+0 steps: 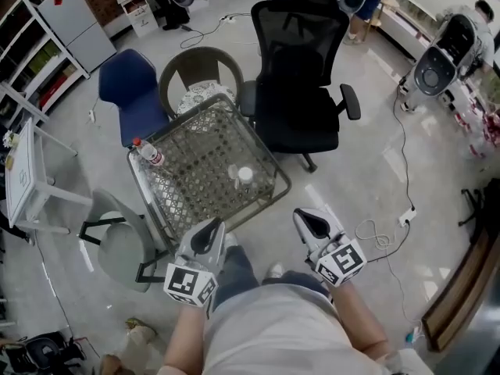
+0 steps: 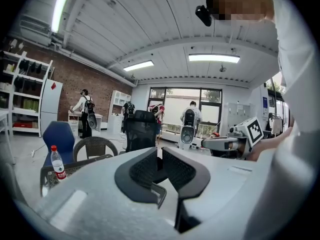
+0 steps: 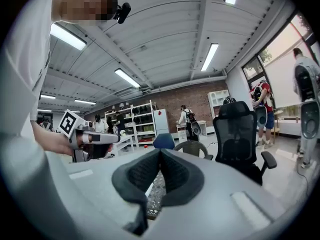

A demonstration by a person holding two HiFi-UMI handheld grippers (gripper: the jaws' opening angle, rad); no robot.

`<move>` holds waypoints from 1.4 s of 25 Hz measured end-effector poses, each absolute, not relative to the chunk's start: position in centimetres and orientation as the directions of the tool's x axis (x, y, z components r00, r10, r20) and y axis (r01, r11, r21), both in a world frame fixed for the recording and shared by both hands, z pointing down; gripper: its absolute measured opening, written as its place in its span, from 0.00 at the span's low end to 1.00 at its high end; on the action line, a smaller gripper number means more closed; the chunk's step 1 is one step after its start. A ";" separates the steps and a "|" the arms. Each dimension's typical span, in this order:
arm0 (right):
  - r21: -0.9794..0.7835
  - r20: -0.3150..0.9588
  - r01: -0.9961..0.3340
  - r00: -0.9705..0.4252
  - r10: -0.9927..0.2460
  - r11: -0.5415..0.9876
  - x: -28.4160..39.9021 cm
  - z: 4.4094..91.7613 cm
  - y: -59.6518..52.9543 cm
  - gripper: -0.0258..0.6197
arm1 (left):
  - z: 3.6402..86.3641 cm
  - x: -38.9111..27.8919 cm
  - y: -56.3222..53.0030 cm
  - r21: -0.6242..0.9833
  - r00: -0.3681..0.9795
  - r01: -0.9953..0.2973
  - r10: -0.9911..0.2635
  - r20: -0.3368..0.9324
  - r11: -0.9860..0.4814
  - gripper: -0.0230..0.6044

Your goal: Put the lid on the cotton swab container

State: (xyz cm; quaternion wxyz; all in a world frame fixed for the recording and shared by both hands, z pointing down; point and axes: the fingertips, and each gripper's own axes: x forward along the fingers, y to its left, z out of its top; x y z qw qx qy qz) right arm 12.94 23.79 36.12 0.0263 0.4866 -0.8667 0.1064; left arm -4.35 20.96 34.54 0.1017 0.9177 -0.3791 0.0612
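Two grippers hang low in front of the person in the head view, neither over the table (image 1: 266, 196) yet. The left gripper (image 1: 212, 226) sits at 7 o'clock of the tabletop and the right gripper (image 1: 303, 216) at 5 o'clock, both clear of its rim. The cotton swab container (image 1: 244, 176) stands on the table toward 4 o'clock of its centre, with a small pale thing (image 1: 233, 170) just beside it at its 10 o'clock. That may be the lid, but it is too small to tell. A water bottle (image 1: 148, 153) stands at the table's 9 o'clock corner.

From the left gripper view, the left gripper (image 2: 159, 151) has its jaws drawn together on nothing. The bottle (image 2: 57, 163) shows at 9 o'clock and the right gripper (image 2: 235, 140) at 3 o'clock. The container is out of sight.

From the right gripper view, the right gripper (image 3: 160, 154) is fully closed and empty too, with the left gripper (image 3: 90, 136) at 9 o'clock and only a strip of woven tabletop below its jaws.

Judging by this, the task has not begun. The lid has yet to be picked up, carried over the container and pressed on.
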 end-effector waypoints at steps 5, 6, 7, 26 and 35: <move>-0.159 0.173 -0.861 -0.506 -0.845 0.483 11.3 36.8 19.2 0.04 | 35.4 -5.7 15.9 0.163 0.731 -0.682 -0.655 0.193 -0.713 0.10; -0.158 0.178 -0.864 -0.502 -0.847 0.479 10.9 36.9 18.2 0.04 | 35.7 -6.0 14.8 0.167 0.736 -0.676 -0.648 0.196 -0.718 0.10; -0.158 0.183 -0.867 -0.495 -0.849 0.472 10.5 37.0 17.2 0.04 | 35.9 -6.4 13.7 0.171 0.741 -0.670 -0.640 0.202 -0.722 0.10; -0.167 0.304 -0.914 -0.405 -0.862 0.371 3.8 40.8 5.9 0.04 | 41.2 -11.4 2.0 0.258 0.832 -0.540 -0.464 0.304 -0.801 0.10; -0.181 0.375 -0.892 -0.452 -0.810 0.414 4.0 44.6 4.1 0.04 | 44.9 -9.5 0.7 0.295 0.820 -0.540 -0.412 0.398 -0.788 0.10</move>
